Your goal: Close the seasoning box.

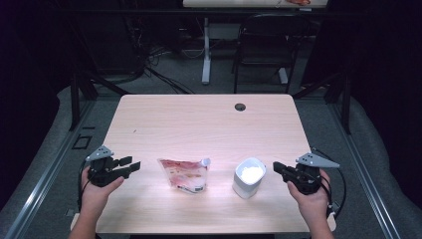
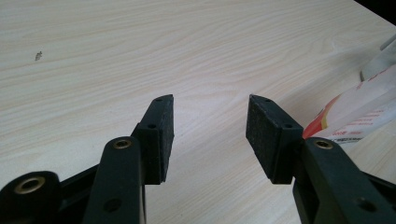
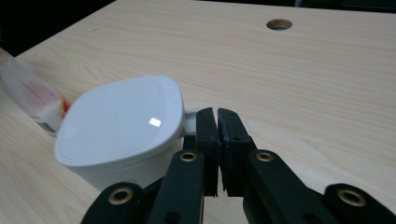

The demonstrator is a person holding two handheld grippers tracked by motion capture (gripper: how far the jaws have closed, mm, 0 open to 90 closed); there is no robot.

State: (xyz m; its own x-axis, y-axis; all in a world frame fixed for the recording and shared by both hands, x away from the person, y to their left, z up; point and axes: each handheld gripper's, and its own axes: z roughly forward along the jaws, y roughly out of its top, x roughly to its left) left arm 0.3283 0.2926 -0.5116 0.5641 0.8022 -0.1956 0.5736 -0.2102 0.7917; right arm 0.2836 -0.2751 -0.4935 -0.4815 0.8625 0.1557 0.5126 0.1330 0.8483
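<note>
On the desk [image 1: 199,124] we see a soft pouch [image 1: 184,174], best pinched at its edge; left gripper [image 1: 130,165] jaws spread, right gripper [image 1: 276,167] jaws clenched empty.

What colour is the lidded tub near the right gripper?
The tub is plain white, lid included; the right gripper view shows it best.

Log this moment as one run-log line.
left gripper: open, empty | right gripper: shut, empty, beside white container | spouted pouch: flat on table, untouched
</note>
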